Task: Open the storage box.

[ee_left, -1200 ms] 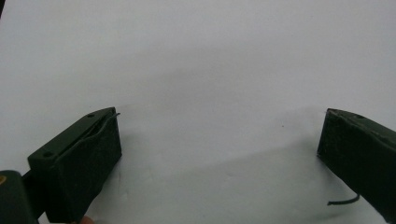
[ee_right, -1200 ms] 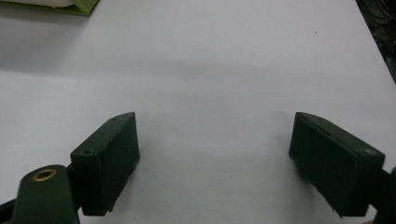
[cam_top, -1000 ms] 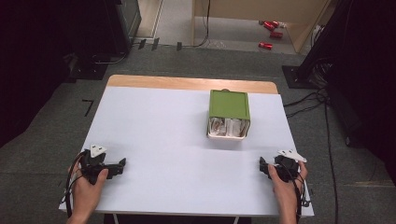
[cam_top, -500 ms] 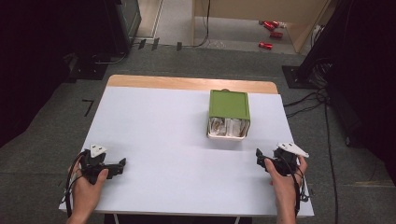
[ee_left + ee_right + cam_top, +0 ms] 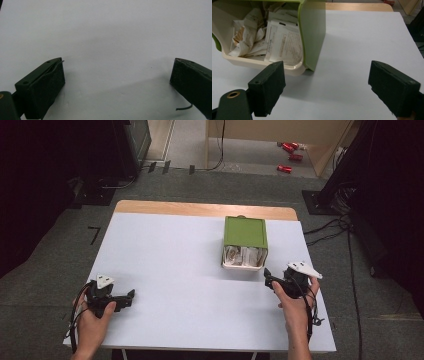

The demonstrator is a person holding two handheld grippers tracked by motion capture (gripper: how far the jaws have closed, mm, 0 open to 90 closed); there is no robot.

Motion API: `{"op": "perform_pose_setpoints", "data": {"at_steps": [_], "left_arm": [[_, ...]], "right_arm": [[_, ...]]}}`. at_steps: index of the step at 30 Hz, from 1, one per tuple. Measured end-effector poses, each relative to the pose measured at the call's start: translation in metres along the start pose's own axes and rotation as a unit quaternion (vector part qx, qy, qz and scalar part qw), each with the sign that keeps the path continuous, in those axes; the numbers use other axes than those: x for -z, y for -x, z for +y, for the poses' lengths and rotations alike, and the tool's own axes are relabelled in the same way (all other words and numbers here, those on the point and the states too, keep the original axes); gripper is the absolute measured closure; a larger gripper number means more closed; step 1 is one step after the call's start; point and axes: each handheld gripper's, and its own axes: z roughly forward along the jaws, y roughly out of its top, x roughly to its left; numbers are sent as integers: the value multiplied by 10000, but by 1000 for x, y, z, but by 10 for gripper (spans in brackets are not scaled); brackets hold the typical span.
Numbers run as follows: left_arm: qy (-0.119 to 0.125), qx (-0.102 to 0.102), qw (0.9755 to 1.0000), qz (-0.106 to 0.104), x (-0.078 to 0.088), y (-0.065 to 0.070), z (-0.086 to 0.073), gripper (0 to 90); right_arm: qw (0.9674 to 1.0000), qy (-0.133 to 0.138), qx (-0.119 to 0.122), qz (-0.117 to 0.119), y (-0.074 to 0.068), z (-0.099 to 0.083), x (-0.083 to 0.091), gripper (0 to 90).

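A green bin (image 5: 245, 232) with a cream rim lies on its side at the right of the white table (image 5: 175, 250), its mouth toward me. Crumpled papers (image 5: 243, 256) fill it. My right gripper (image 5: 268, 279) is open just to the near right of the mouth, touching nothing. In the right gripper view the jaws of that gripper (image 5: 327, 82) stand wide apart, with the bin's green wall (image 5: 313, 32) and papers (image 5: 284, 42) at upper left. My left gripper (image 5: 131, 296) rests at the near left corner, open (image 5: 117, 82) over bare table.
A wooden strip (image 5: 200, 209) runs along the table's far edge. Red objects (image 5: 290, 147) lie on the floor far behind. Cables (image 5: 325, 227) trail on the floor to the right, and dark equipment (image 5: 130, 145) stands at the back left.
My right gripper has moved forward and slightly left, closer to the bin's mouth. The left gripper and the bin have stayed put.
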Motion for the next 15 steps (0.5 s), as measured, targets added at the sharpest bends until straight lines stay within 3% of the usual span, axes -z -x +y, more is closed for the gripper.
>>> {"op": "perform_pose_setpoints", "data": {"at_steps": [6,15], "left_arm": [[0,-2,10000,3,0,0,0,0],[-2,-2,10000,2,0,0,0,0]], "right_arm": [[9998,65,34,170,-11,13,-5,138],[9998,90,105,160,-22,19,-26,141]]}}
